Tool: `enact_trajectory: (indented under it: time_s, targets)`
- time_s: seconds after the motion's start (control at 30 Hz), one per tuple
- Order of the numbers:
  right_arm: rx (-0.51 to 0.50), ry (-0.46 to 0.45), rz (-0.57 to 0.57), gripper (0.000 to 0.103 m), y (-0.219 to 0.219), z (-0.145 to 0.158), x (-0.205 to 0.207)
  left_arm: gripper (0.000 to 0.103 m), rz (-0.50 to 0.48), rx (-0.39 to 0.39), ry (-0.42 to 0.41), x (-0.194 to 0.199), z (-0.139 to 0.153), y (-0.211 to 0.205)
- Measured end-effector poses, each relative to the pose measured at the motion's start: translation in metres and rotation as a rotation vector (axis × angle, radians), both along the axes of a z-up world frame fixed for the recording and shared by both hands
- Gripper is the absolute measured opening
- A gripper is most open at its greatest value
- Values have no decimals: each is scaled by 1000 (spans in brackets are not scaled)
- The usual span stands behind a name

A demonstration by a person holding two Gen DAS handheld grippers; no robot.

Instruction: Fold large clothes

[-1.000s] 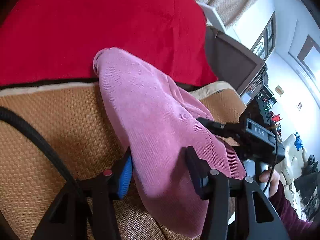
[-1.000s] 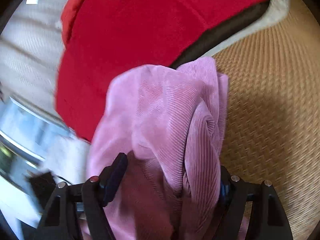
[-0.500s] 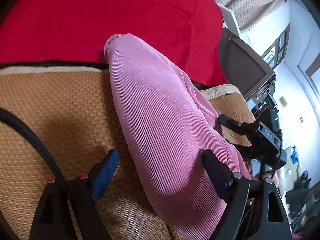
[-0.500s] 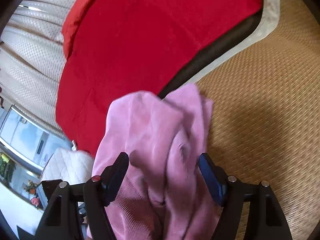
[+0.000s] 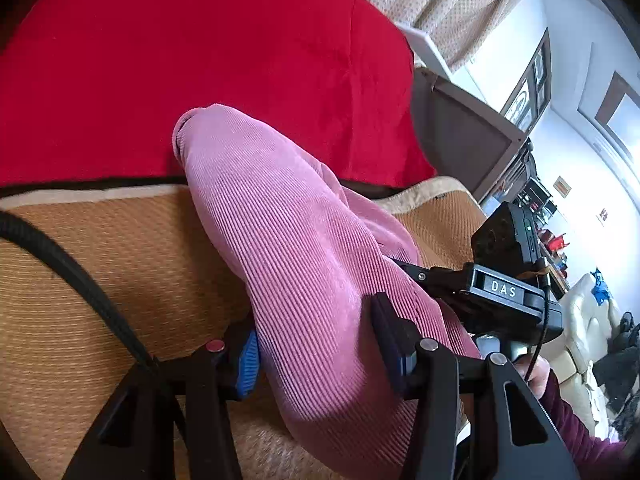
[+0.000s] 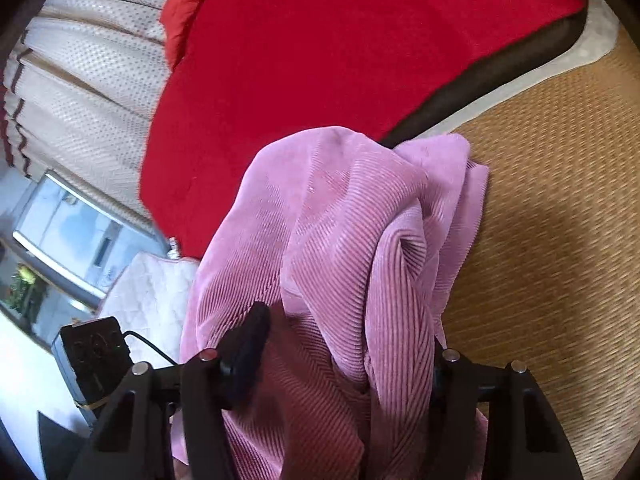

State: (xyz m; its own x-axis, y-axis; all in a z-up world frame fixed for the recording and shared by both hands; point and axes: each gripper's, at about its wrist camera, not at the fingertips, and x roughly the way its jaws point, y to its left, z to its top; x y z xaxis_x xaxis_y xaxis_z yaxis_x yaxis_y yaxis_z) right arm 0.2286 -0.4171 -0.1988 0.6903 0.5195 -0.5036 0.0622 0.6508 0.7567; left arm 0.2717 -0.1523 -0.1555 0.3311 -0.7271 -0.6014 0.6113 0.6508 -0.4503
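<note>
Both grippers tilt downward toward a woven tan mat [image 5: 100,264] with a pink corduroy garment [image 5: 296,264] bunched between them. The left gripper [image 5: 316,344] sits low over the mat, and its fingers [image 5: 248,356] are closing on a thick fold of the pink cloth; the blue-padded finger and the dark one both press into the fabric from either side, so the cloth is pinched at a middling width. In this view the right gripper [image 5: 500,292] shows at the side, gripped by a hand [image 5: 534,374] in a dark red sleeve [image 5: 576,424].

From the right wrist view, the right gripper [image 6: 348,344] also points down along the garment [image 6: 340,220]. Its fingers [image 6: 248,352] are closing as well, with a twisted roll of the cloth filling the gap; the left pad bears on the fabric, while the other is mostly buried under the folds.

The garment lies humped on the mat, its far end reaching the edge of a red cloth [image 6: 320,48] that covers the area behind. A black cable [image 5: 80,280] crosses the mat beside the left gripper
</note>
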Motion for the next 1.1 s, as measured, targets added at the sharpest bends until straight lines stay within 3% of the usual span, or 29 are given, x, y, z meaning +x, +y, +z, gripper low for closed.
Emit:
enact_trajectory:
  time_s: [0.1, 0.2, 0.23, 0.3, 0.43, 0.53, 0.57, 0.63, 0.67, 0.7, 0.77, 0.83, 0.87, 0.93, 1.1]
  targets:
    - [-15, -22, 28, 66, 15, 2, 8, 63, 38, 52, 68, 3, -10, 17]
    - [-46, 107, -3, 65, 14, -22, 23, 86, 91, 183, 109, 12, -36, 22]
    - [-24, 118, -15, 65, 10, -26, 25, 92, 113, 172, 119, 14, -38, 27]
    - [-55, 99, -34, 65, 7, -15, 23, 92, 121, 157, 141, 17, -33, 32]
    - [-142, -24, -113, 65, -5, 17, 6, 92, 184, 178, -15, 8, -9, 37]
    - [-203, -156, -135, 65, -1, 45, -4, 92, 189, 152, -90, 2, 2, 38]
    - [-204, -198, -121, 63, 2, 50, -8, 92, 191, 164, -108, 1, 1, 35]
    - [-199, -235, -71, 49, 12, 57, -5, 92, 181, 217, -110, 0, -7, 23]
    - [-196, -224, -38, 39, 15, 55, 0, 92, 168, 250, -93, 0, -15, 16]
    - [-189, -192, -11, 39, 19, 47, 10, 92, 161, 270, -76, 1, -24, 11]
    - [-187, -74, 16, 38, 22, 20, 29, 93, 159, 233, -18, 8, -34, 6]
    - [-167, 71, 14, 31, 19, -12, 51, 95, 156, 196, 57, 17, -39, 10]
    - [-113, 85, -9, 25, 11, -19, 53, 95, 157, 176, 82, 21, -40, 13]
    - [-67, 84, -10, 25, 3, -15, 50, 95, 161, 163, 107, 23, -38, 19]
    - [-148, 8, 6, 29, 12, 9, 24, 95, 181, 148, -1, 0, -4, 43]
